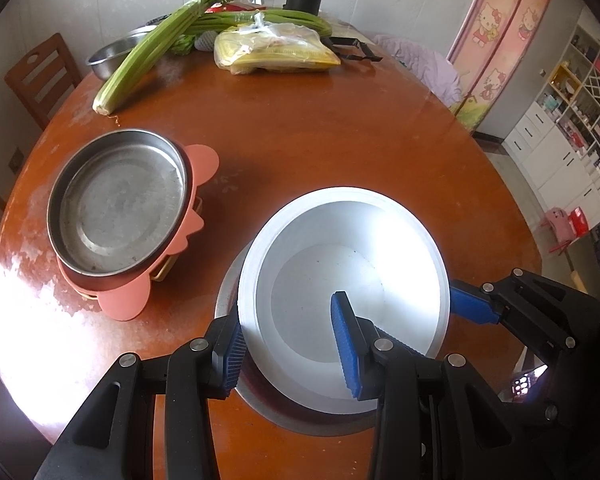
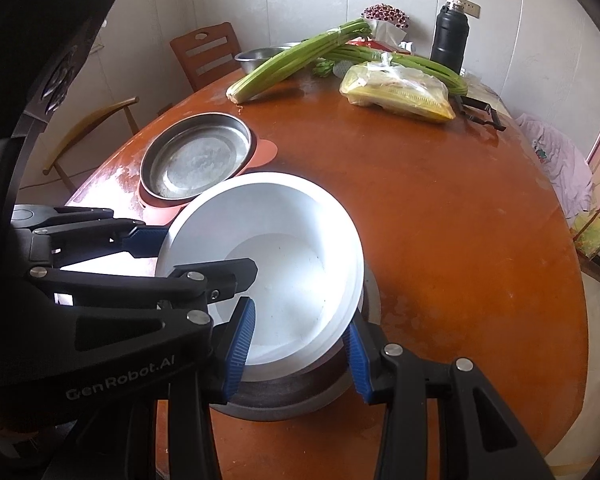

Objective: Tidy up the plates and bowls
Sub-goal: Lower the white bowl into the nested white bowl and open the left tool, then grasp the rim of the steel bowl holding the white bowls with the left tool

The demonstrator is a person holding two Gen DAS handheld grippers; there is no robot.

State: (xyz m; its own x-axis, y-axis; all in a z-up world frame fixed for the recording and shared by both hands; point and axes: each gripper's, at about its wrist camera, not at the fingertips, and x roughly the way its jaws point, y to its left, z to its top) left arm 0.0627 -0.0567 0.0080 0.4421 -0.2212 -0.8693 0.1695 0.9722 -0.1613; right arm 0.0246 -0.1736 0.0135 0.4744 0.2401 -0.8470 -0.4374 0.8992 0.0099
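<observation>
Bowl first, from the left wrist view: the white bowl (image 1: 342, 300) sits mouth-up on a grey metal plate (image 1: 236, 280) on the round wooden table (image 1: 340, 140), and its near rim lies right between the fingers of the left gripper (image 1: 292, 354). One blue pad presses the outside of the rim, the other reaches inside the bowl — the jaws are about half open and closed onto the rim. Being round, the bowl has no long axis to speak of; it looks slightly tilted. The right gripper (image 1: 476, 306) touches the bowl's right edge, but its jaw state cannot be told here. Left of the bowl, well apart, a steel pan (image 1: 120, 204) rests on a salmon-coloured mat (image 1: 204, 160). Beyond the bowl lie celery (image 1: 152, 52) and a plastic bag (image 1: 272, 50).

From the right wrist view, the bowl (image 2: 284, 272) tilts — the far-left rim is higher than the side near the right gripper (image 2: 300, 352), whose blue pads straddle the near rim, one inside, one outside, lightly closed on it. The left gripper (image 2: 204, 264) holds the bowl's left rim. The grey plate (image 2: 284, 404) lies beneath, and the steel pan (image 2: 198, 160) sits beyond the bowl to the left.
</observation>
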